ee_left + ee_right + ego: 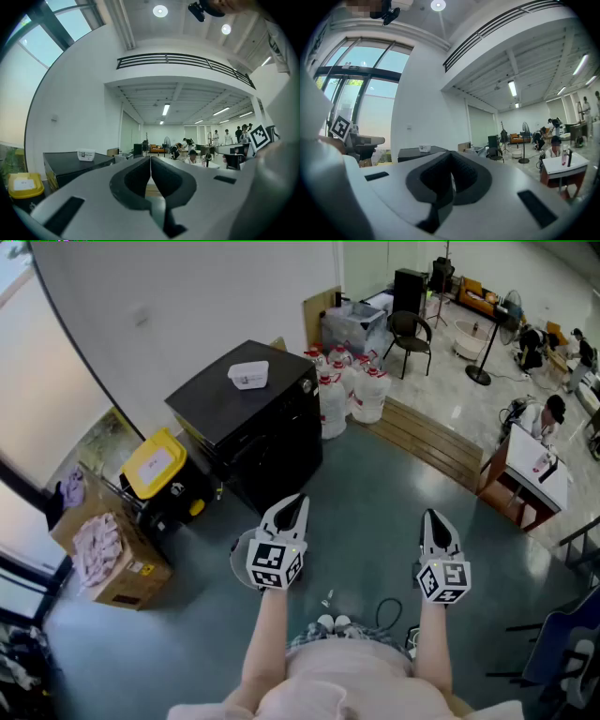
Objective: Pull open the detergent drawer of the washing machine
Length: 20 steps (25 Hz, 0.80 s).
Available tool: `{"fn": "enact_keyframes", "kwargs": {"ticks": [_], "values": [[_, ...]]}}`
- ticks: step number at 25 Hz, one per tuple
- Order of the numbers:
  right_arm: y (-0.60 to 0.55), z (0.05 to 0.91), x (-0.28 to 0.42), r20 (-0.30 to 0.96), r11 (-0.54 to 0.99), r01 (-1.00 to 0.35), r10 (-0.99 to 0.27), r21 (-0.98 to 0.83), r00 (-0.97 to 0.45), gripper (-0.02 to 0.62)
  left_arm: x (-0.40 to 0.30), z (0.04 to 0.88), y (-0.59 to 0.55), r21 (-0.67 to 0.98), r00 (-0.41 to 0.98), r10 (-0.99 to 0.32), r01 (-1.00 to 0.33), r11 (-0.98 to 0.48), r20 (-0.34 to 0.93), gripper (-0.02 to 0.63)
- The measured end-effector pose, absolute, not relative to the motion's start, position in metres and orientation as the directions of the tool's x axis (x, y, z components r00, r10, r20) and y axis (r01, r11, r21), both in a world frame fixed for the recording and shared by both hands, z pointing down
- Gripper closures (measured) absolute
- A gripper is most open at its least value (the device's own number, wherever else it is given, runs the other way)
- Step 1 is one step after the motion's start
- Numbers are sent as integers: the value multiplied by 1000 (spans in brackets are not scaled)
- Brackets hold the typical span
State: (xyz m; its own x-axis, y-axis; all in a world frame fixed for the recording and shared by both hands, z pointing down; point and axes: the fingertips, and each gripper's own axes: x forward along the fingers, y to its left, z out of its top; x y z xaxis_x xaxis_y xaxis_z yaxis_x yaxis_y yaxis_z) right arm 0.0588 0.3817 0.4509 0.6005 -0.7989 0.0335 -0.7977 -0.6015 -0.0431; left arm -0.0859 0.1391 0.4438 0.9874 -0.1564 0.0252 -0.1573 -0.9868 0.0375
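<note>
task not started. washing machine [253, 418] sits upper left of centre in head view, well apart from both grippers. detergent drawer too small to make out, no sign of it pulled. left gripper [292, 505] jaws pressed together, nothing between. right gripper [434, 521] likewise closed, empty. all left, as judged: approach, grasp drawer, pull.

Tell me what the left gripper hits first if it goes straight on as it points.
Probably nothing near: the left gripper, shut and level, aims just right of the black washing machine, towards the open room past the wooden boards. Depth is hard to judge.
</note>
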Motion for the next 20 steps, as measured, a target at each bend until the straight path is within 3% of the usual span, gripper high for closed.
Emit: {"fn": "enact_keyframes", "kwargs": {"ticks": [20], "values": [[378, 453, 58, 41, -590, -807, -807, -38, 589, 581, -84, 447, 142, 40, 988, -154, -155, -987, 29, 578]]}}
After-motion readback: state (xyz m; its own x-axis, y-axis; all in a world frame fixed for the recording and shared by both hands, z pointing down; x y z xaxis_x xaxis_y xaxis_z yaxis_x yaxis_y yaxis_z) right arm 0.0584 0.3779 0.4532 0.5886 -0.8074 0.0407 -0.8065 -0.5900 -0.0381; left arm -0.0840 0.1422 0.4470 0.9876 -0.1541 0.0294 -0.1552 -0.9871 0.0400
